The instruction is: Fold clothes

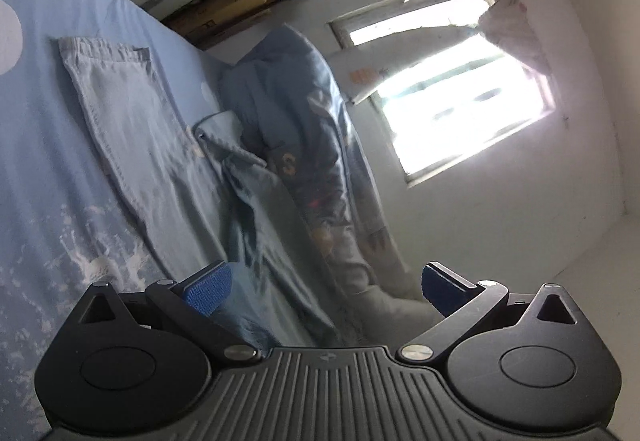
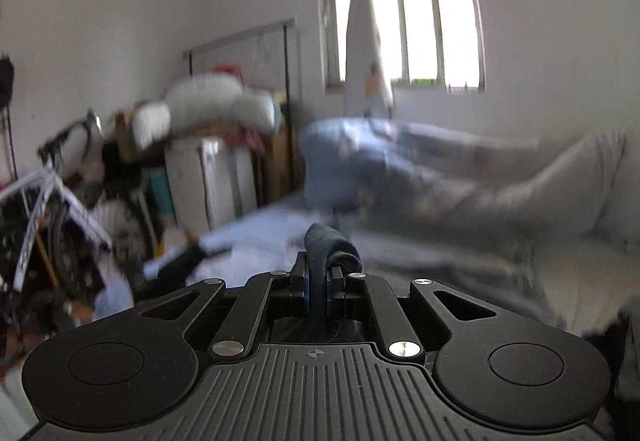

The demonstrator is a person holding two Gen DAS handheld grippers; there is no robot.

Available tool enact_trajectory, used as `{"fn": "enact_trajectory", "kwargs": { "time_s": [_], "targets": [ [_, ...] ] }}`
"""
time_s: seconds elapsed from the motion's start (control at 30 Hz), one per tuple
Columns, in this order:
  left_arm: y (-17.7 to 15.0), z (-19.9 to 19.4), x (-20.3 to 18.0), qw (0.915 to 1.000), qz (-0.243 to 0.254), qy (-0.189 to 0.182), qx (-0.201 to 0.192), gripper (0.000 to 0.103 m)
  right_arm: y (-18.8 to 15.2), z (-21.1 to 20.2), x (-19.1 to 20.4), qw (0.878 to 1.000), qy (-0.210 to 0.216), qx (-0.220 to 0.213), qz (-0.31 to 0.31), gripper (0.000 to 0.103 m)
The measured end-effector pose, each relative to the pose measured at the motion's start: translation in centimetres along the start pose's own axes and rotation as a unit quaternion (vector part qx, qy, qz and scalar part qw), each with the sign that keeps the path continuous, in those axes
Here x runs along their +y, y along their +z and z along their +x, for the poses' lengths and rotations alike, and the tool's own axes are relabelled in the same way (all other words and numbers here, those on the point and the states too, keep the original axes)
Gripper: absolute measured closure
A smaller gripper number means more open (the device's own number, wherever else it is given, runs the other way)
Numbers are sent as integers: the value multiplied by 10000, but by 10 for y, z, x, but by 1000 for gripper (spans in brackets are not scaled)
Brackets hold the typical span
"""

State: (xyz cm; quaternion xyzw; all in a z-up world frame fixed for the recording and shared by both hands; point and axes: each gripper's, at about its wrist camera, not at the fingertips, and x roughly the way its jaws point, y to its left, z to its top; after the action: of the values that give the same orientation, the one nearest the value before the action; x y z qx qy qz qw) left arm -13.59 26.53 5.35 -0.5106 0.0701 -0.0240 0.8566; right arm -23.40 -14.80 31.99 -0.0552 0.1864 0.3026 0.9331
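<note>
Bed sheet [image 1: 36,129] left of jeans [image 1: 132,129] bare, free. Quilt heap [image 1: 304,129] blocks far side. Bike [image 2: 48,201] beside bed.

both wrist cams low, facing bed [image 1: 48,145]

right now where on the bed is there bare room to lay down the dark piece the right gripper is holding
Free: the blue sheet left of the light jeans, out to the bed's edge. Crowded: right of the jeans, where the heaped duvet fills the bed up to the wall. The right gripper pinches the dark cloth; the left gripper is open.
</note>
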Motion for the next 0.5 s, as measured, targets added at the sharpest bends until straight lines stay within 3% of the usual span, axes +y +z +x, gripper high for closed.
{"fn": "enact_trajectory", "kwargs": {
  "time_s": [0.2, 0.4, 0.47, 0.5],
  "targets": [
    [-4, -5, 2, 9996, 80, 269, 37, 0, -47, 10, 2, 9921, -133, 1238, -163, 93],
    [-4, -2, 6, 9978, 17, 656, 34, 0, -91, 22, 12, 9703, -154, 2377, -410, 88],
    [-4, -2, 8, 9970, -7, 770, 34, 0, -96, 31, 25, 9632, -57, 2622, -586, 78],
    [-4, -2, 7, 9966, 10, 826, 24, 0, -98, 36, 31, 9595, -10, 2735, -674, 66]
  ]
}}
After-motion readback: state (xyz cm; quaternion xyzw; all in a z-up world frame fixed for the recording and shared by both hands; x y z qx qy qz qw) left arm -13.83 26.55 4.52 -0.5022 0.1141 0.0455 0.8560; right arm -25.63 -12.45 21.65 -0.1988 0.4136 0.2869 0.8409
